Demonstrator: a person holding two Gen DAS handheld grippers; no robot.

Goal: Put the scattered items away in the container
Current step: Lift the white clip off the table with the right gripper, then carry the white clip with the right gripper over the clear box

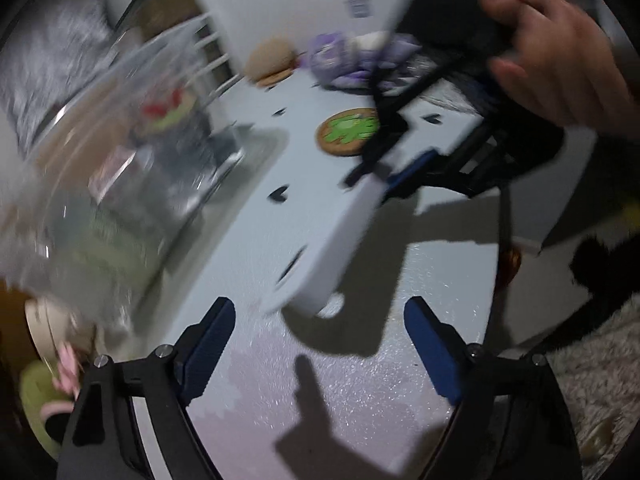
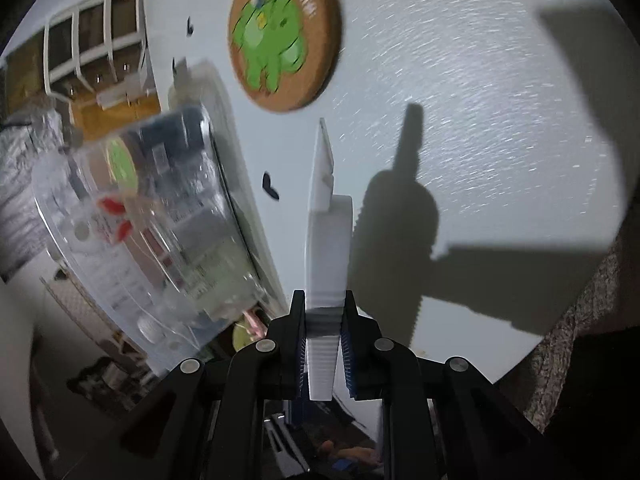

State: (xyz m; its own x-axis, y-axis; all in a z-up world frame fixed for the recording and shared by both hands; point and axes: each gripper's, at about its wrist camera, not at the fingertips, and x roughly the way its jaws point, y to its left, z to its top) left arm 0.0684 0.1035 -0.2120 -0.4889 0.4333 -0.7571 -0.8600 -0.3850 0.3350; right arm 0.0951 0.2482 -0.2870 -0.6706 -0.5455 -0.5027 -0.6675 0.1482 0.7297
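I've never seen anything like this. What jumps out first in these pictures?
Most striking is the flat white plastic piece clamped edge-on in the right gripper, held above the pale table. Just beyond it lies a round cork coaster with a green cartoon figure. To the left stands a clear plastic container already holding items, while the left gripper hangs open and empty over the table.
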